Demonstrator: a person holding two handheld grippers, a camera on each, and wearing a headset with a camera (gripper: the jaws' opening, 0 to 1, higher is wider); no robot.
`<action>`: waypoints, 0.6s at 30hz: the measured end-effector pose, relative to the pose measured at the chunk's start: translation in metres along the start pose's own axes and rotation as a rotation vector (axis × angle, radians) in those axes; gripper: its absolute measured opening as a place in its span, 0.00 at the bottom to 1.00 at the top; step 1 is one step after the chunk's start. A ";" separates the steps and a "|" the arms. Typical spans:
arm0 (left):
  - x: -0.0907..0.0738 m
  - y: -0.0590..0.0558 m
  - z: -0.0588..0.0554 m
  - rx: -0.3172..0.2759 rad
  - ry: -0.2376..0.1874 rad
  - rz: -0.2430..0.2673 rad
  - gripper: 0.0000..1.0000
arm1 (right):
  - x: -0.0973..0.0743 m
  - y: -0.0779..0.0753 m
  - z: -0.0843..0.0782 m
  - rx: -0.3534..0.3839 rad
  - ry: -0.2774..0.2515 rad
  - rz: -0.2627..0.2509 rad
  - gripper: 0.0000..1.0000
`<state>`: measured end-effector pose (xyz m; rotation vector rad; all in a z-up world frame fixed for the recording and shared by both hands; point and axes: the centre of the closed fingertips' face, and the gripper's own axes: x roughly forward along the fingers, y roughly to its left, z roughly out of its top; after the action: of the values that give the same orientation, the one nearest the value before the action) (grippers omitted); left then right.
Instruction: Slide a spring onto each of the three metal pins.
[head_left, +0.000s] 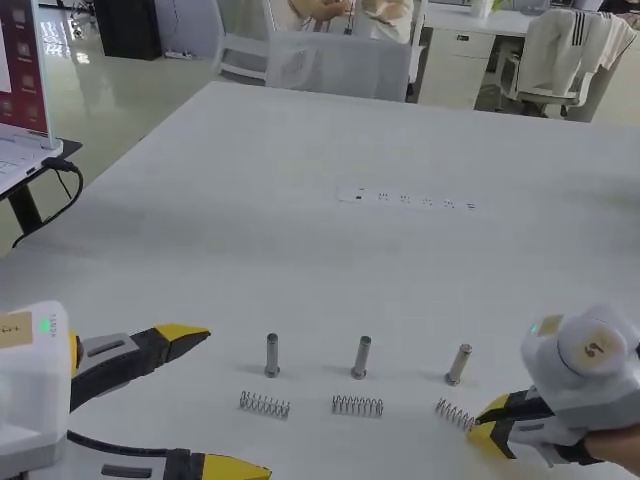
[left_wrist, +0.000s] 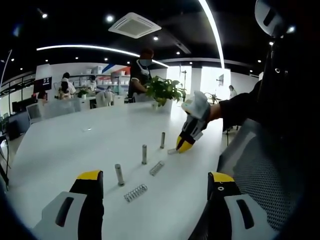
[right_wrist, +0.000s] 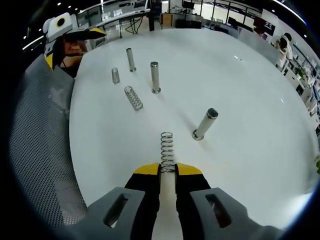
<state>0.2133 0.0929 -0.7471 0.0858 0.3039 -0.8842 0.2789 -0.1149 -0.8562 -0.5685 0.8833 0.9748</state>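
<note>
Steel pins (head_left: 363, 356) stand in a row, a coiled spring (head_left: 357, 405) beside each; right tool (right_wrist: 167, 169) pinches the rightmost spring (right_wrist: 166, 147); left tool (left_wrist: 155, 176) gapes wide.

- This place is an open-plan office.
- A large white table (head_left: 300, 150) stands near a laptop (head_left: 20, 90) and an office chair (head_left: 570, 60).
- The ceiling carries an air-conditioning cassette (left_wrist: 140, 25) and long strip lights (left_wrist: 212, 30).
- People (left_wrist: 65, 85) sit at far desks, and a potted plant (left_wrist: 164, 90) stands there.

Nothing legible from where I stand: the row of small marks (head_left: 405, 199) on the white table (head_left: 300, 270) is too tiny, and the laptop screen (head_left: 18, 70) is a blur.
</note>
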 end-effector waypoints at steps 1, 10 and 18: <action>0.000 0.000 0.000 0.001 0.001 -0.001 0.82 | 0.000 0.000 0.000 -0.006 0.002 -0.001 0.09; 0.002 -0.002 -0.001 0.003 0.012 -0.018 0.80 | 0.000 -0.001 0.000 -0.005 -0.004 -0.004 0.08; 0.007 -0.006 0.005 0.008 0.016 -0.060 0.78 | -0.011 0.007 0.013 0.002 -0.033 0.014 0.08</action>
<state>0.2141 0.0829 -0.7438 0.0916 0.3190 -0.9444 0.2748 -0.1073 -0.8397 -0.5440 0.8590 0.9934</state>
